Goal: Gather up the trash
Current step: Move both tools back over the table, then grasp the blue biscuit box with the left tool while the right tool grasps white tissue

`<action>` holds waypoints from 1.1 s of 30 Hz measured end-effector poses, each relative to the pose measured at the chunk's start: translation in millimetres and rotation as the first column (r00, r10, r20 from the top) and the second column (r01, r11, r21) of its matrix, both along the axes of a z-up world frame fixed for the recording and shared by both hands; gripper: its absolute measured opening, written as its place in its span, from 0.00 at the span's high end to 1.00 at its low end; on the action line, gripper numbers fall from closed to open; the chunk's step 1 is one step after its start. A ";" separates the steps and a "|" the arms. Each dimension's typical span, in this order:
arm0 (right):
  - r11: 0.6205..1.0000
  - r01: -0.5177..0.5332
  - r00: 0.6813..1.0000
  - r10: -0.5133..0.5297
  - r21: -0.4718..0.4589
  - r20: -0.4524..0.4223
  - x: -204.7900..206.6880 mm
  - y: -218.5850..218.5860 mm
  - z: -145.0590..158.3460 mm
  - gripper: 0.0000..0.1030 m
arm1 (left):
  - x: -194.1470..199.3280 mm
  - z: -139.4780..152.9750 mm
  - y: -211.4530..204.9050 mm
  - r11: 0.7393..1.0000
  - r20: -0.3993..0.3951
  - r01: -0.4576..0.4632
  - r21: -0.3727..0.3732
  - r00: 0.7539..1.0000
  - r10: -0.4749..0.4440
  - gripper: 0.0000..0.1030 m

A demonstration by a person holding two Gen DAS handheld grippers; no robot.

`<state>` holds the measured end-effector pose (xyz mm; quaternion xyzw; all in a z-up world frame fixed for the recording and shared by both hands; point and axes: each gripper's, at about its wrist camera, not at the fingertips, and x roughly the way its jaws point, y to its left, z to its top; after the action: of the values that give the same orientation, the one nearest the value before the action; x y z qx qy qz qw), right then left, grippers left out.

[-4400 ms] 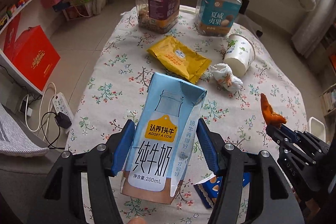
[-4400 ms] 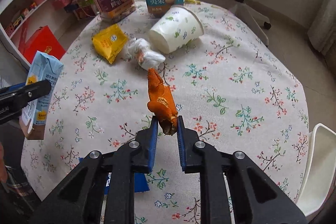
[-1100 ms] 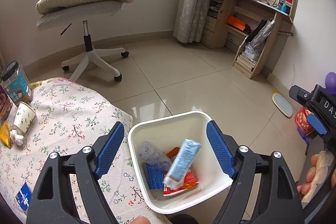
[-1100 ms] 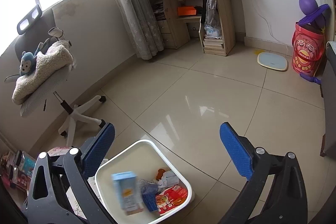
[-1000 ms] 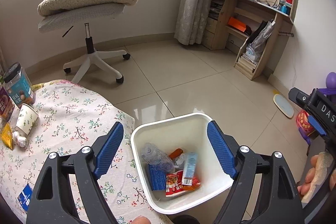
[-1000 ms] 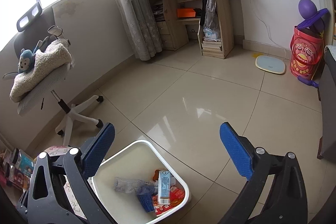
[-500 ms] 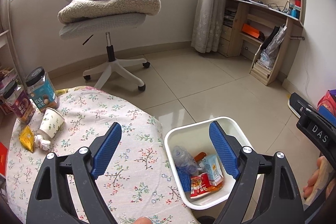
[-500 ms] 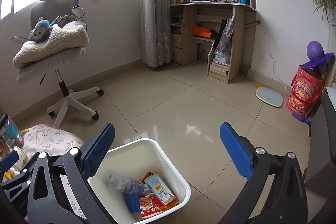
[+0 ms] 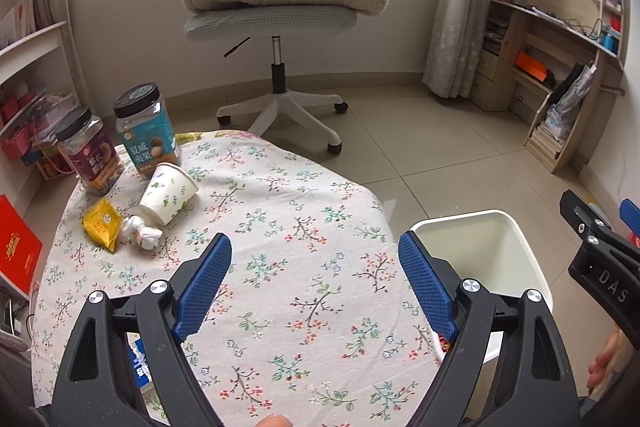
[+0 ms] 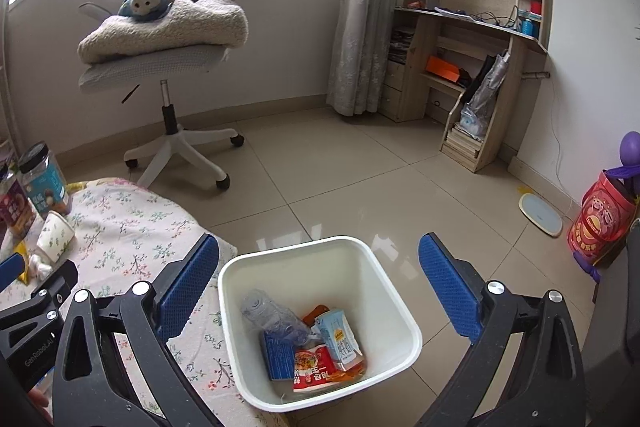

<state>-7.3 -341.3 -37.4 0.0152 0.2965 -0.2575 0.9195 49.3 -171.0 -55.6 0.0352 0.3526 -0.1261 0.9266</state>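
The white trash bin (image 10: 396,303) stands on the floor beside the table and holds a milk carton (image 10: 340,339), a clear bottle (image 10: 272,315) and wrappers. It also shows in the left wrist view (image 9: 516,239). My right gripper (image 10: 318,287) is open and empty above the bin. My left gripper (image 9: 314,285) is open and empty over the floral tablecloth (image 9: 280,211). On the table's far left lie a paper cup (image 9: 168,193), a yellow packet (image 9: 102,229) and a crumpled tissue (image 9: 142,234). A blue wrapper (image 9: 138,363) lies near the front edge, partly hidden by my left gripper.
Two lidded snack jars (image 9: 146,129) stand at the table's far edge. An office chair (image 9: 276,15) with a blanket and plush monkey stands behind the table. A wooden desk (image 10: 472,67) is on the right wall. A red tub (image 10: 600,223) sits on the floor.
Both grippers dropped their items into the bin: the milk carton and orange scrap now lie inside. The left gripper has swung left, back over the table; the right stays above the bin.
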 end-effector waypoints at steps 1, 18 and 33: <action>1.000 -0.012 1.000 0.012 -0.009 -0.010 2.7 6.9 -1.7 0.07 | 0.8 -1.2 5.8 1.000 -0.004 -0.011 0.000 1.000 0.011 0.19; 0.976 -0.215 0.961 0.216 0.023 -0.172 53.8 100.6 -28.0 0.07 | 37.1 -73.2 106.8 0.947 -0.325 0.055 0.315 0.944 0.054 0.14; 0.942 -0.318 0.878 0.336 0.109 -0.340 100.5 146.7 -70.0 0.07 | 49.3 -155.8 170.5 0.909 -0.660 0.341 0.238 0.744 -0.106 0.39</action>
<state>93.1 -194.6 -107.4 -0.0584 0.4616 -0.0897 0.8806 98.6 -0.5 -211.4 0.1947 0.6529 -0.1789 0.7098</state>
